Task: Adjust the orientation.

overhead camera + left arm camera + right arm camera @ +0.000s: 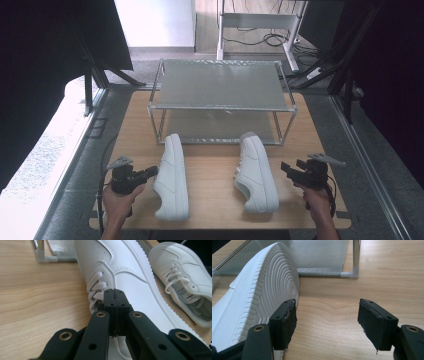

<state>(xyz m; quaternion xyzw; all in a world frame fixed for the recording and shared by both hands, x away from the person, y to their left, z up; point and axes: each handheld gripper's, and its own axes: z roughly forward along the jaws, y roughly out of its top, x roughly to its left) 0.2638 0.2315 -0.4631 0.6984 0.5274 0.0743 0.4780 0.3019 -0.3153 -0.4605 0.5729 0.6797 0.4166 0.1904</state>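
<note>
Black pads on my left gripper (115, 293) are pressed together, nothing between, tips at the laces of the left shoe (172, 177). Right gripper (327, 322) stands wide apart, one pad beside the right shoe (256, 171) sole. Both hands low, pointing inward; shoes lie just in front of the rack (220, 108).

In the left gripper view, the closed jaws cover the laces of the near shoe (120, 267) at the lower centre, and whether they pinch a lace I cannot tell. The second shoe (185, 277) is cut by the right edge. In the right gripper view, the shoe (262, 287) runs off the lower left. The label at the right of the left gripper view is too small to read.
</note>
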